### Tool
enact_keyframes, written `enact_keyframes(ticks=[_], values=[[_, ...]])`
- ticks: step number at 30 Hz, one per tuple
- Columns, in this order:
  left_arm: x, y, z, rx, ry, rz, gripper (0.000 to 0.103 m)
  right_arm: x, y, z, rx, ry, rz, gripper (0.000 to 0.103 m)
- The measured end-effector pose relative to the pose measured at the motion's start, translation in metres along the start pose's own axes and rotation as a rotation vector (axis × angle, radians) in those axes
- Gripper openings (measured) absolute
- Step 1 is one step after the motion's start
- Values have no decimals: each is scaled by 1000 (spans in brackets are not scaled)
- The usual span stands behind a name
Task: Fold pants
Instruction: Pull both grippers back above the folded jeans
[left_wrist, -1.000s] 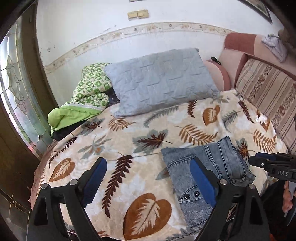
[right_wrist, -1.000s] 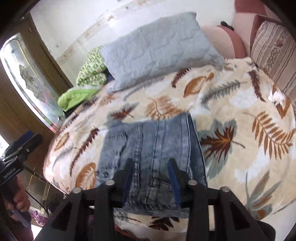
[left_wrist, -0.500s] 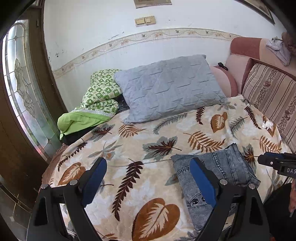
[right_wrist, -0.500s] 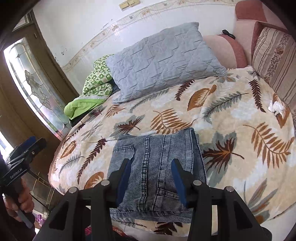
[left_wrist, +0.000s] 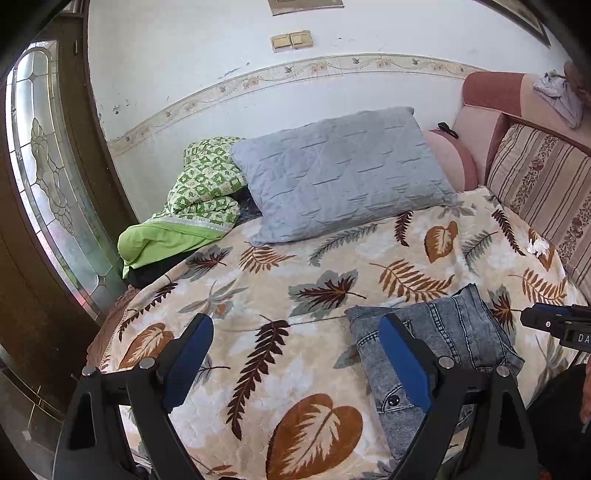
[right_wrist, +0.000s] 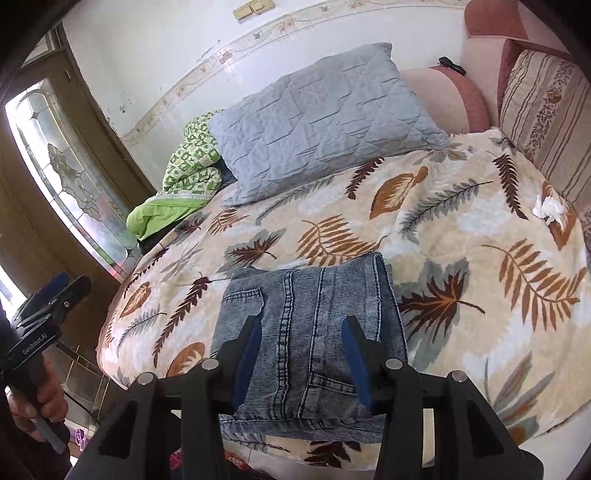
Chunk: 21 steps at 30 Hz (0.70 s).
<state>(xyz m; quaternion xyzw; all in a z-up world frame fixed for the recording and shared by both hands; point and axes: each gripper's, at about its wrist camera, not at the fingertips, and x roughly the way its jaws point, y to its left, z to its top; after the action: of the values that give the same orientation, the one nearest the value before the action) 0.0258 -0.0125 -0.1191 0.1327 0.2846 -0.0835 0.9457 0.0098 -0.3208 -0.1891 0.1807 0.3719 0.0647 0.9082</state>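
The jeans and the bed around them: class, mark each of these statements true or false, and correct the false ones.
1. The jeans lie folded in a compact stack on the leaf blanket. True.
2. The left gripper is shut on the jeans. False: its jaws are open and empty.
3. The grey pillow lies on top of the jeans. False: it lies apart, by the wall.
4. A green quilt lies beside the pillow. True.
5. The right gripper holds nothing. True.
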Motion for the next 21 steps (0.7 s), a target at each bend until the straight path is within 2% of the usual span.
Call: enact_keyframes(ticks=[21], values=[[16, -9, -9, 9, 53, -8, 91, 17, -17, -11, 54, 46, -1, 49]])
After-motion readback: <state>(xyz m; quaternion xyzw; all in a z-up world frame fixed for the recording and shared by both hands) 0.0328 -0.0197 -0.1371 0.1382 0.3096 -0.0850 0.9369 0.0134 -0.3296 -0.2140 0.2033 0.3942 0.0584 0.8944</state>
